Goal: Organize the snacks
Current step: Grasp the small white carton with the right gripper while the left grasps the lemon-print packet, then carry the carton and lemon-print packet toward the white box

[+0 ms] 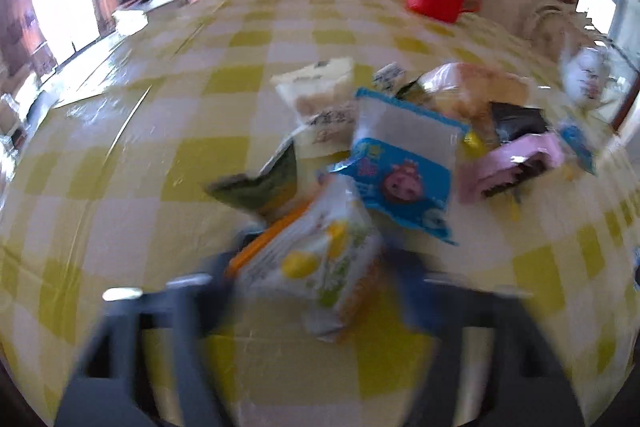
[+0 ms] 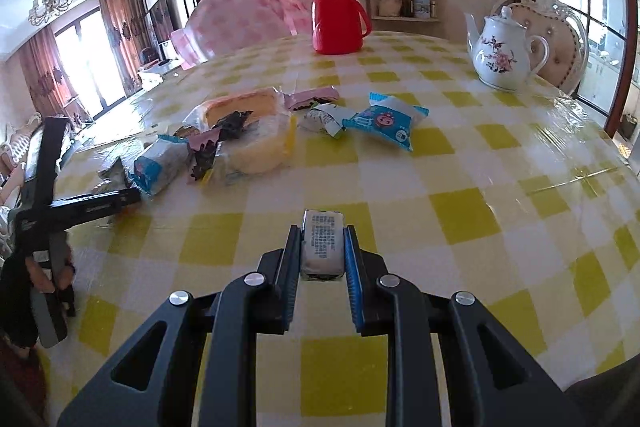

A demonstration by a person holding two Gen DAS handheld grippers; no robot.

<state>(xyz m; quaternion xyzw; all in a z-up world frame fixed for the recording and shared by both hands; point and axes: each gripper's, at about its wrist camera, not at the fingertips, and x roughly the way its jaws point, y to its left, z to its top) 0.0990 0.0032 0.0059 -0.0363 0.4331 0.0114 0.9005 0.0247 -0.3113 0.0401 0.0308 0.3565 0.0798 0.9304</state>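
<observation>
Table (image 2: 460, 215), glossy yellow-and-white check cloth; heap of crinkled foil and plastic snack packets (image 2: 248, 131) at its middle; red plastic flask (image 2: 335, 13), cylindrical; white porcelain teapot (image 2: 502, 55), floral; left gripper (image 1: 316, 263) clamped on a white-yellow packet (image 1: 320, 259), blurred; right gripper (image 2: 323, 247) clenched on a small white wrapped bar (image 2: 322, 245)

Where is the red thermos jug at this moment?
In the right wrist view the red thermos jug stands upright at the far side of the checked table, left of the white teapot.
</observation>
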